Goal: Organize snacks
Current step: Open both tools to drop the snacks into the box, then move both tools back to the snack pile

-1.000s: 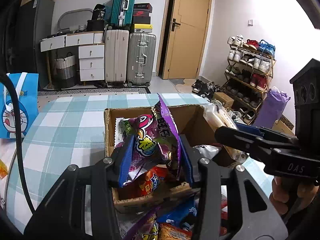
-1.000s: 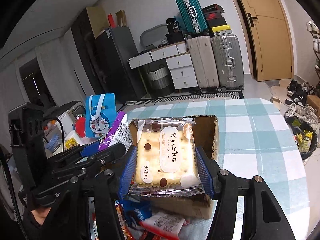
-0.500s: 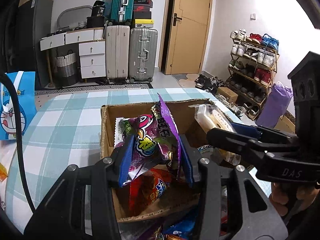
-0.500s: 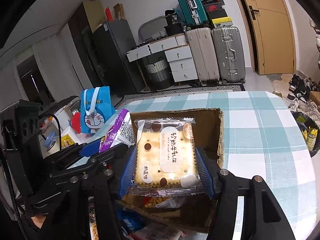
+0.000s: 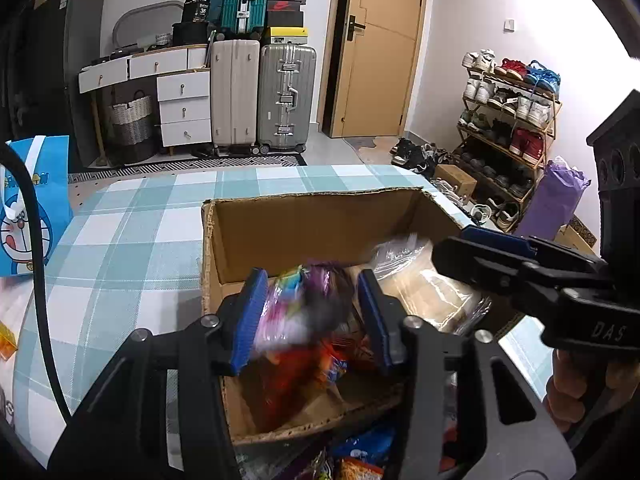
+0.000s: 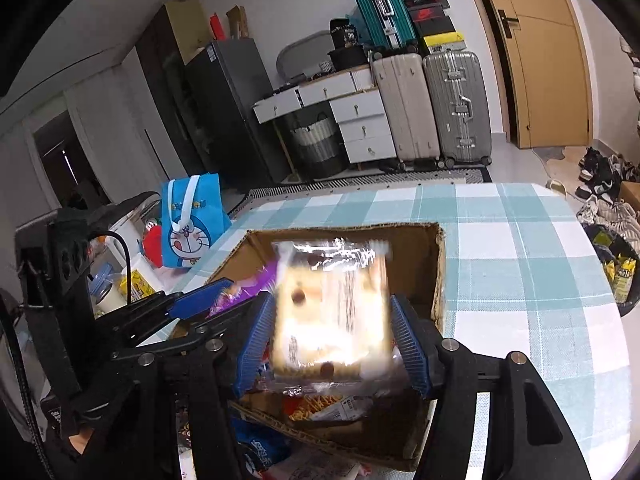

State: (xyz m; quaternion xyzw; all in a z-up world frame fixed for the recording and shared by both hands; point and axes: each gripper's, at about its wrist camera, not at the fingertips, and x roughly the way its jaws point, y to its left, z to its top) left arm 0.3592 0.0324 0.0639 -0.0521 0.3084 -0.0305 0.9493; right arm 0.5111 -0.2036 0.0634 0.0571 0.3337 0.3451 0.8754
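Both tongs are letting go over my cardboard box (image 5: 312,236) at frame centre. Left gripper (image 5: 312,316) spreads, the blurred purple snack bag (image 5: 304,304) loose between its pads; right gripper (image 6: 332,344) opens around the blurred biscuit pack (image 6: 332,312).

Box (image 5: 304,224) on table (image 5: 132,248); snacks (image 5: 320,360) in box; bag (image 5: 28,208) left.
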